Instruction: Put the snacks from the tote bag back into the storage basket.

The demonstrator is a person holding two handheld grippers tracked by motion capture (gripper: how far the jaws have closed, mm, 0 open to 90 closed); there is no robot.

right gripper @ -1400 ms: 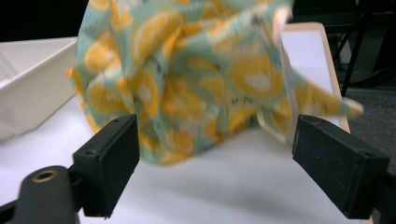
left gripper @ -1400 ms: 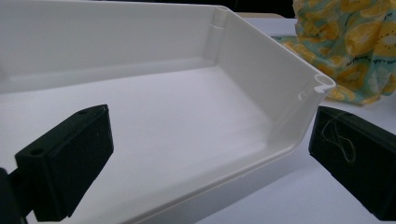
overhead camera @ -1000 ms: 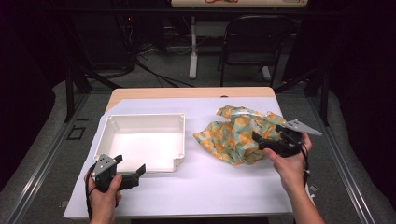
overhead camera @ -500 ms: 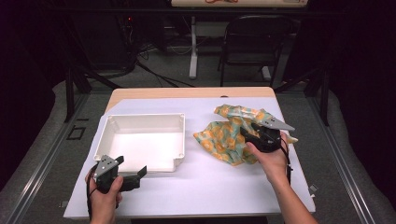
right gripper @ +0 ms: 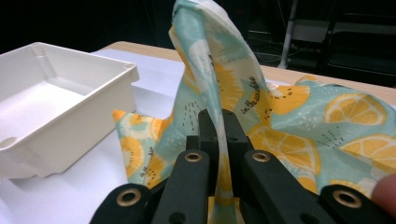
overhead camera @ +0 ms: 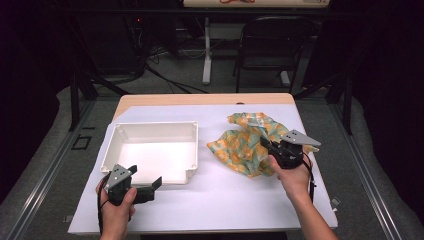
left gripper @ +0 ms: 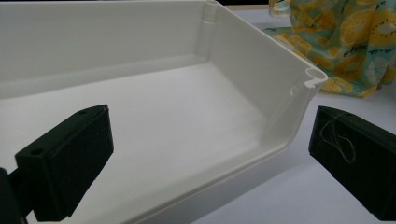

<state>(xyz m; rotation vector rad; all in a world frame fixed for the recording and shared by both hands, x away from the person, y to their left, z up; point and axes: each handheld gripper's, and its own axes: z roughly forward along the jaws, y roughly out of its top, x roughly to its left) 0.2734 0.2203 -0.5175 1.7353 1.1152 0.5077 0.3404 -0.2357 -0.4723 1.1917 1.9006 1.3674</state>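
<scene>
Citrus-print cloth lies crumpled on the white-covered surface, right of the white plastic bin and apart from it; one fold stands up, pinched in the right tool, whose jaws have just been closing and now clamp the fabric between them. Left tool is released, jaws wide apart with nothing between them, held at the bin's near right corner and facing its rim.

You will find one inscription: small black script printed on the citrus-print cloth, running up a fold in the right gripper view; its letters are too small to read.
</scene>
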